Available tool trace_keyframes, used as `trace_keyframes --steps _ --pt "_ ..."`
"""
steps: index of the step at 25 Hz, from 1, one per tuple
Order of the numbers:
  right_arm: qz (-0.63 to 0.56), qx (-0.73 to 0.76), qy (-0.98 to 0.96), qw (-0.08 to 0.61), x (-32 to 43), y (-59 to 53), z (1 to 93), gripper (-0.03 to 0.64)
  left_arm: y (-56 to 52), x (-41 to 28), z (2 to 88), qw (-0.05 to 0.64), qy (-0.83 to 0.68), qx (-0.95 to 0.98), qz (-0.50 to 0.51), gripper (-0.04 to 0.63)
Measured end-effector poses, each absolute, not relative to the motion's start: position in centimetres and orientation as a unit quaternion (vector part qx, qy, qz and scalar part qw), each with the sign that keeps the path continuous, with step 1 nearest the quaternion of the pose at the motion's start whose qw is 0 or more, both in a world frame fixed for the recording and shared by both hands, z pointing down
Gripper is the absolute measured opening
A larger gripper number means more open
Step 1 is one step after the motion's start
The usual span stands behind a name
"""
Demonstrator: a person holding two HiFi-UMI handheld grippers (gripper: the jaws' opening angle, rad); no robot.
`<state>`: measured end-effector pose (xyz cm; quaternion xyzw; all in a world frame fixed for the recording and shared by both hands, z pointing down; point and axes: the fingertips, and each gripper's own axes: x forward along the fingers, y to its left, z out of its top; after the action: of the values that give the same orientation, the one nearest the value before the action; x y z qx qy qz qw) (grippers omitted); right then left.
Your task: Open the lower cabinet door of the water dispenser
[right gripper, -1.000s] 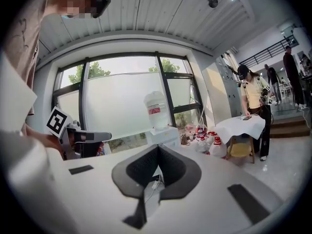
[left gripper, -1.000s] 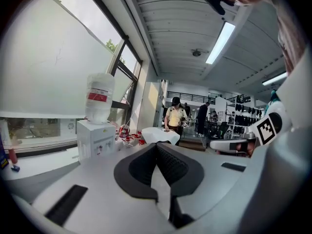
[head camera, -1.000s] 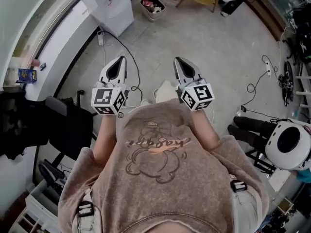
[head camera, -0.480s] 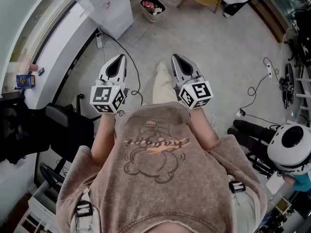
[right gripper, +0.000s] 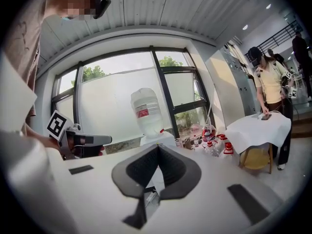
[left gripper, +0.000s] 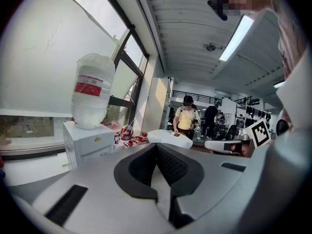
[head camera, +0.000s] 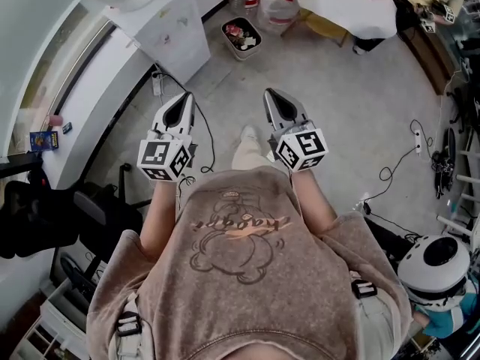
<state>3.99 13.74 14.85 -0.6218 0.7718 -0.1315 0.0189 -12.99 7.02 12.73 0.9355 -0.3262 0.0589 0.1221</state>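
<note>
The left gripper [head camera: 187,97] and right gripper [head camera: 269,94], jaws together and empty, hover over grey floor [head camera: 337,103] facing the water dispenser [head camera: 178,34].

one water dispenser [head camera: 184,43] is standing with one water bottle [left gripper: 92,89] sitting on top; one waste bin [head camera: 241,36] is sitting near it; two people are standing beyond: a yellow-shirted person [left gripper: 186,121] and a dark-shirted person [left gripper: 210,115].

The person wears a soft pinkish-brown shirt [head camera: 300,306] with a cartoon drawing [head camera: 229,246] on the front. Black clips [head camera: 129,324] sit on pale straps. The left gripper [head camera: 187,96] and right gripper [head camera: 269,94] are light grey with black pads. Each has a cube [head camera: 165,160] with black-and-white squares.
</note>
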Motion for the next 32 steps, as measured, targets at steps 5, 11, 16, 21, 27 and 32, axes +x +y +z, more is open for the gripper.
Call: trace_keyframes --steps 5,11,16,21,27,32 --pt "-0.131 -0.594 0.793 0.012 8.3 7.3 14.3 0.003 1.0 -8.7 11.7 0.123 -0.346 0.929 0.049 0.017" --pt "-0.138 -0.569 0.811 0.007 12.4 2.3 14.8 0.003 -3.8 -4.6 11.9 0.117 -0.368 0.920 0.058 0.017" --pt "-0.137 -0.559 0.817 0.007 14.1 -0.3 15.0 0.003 -5.5 -3.2 11.6 0.110 -0.381 0.916 0.056 0.017" --pt "-0.145 -0.551 0.822 0.001 13.8 -1.9 16.1 0.003 -6.8 -2.9 12.4 0.112 -0.385 0.914 0.057 0.017" --pt "-0.153 -0.551 0.821 -0.009 12.9 -4.1 16.9 0.003 -9.6 -3.5 13.3 0.115 -0.383 0.915 0.058 0.017" --pt "-0.157 -0.551 0.820 -0.015 12.0 -6.5 17.7 0.003 -12.0 -3.6 14.4 0.121 -0.371 0.919 0.055 0.017"
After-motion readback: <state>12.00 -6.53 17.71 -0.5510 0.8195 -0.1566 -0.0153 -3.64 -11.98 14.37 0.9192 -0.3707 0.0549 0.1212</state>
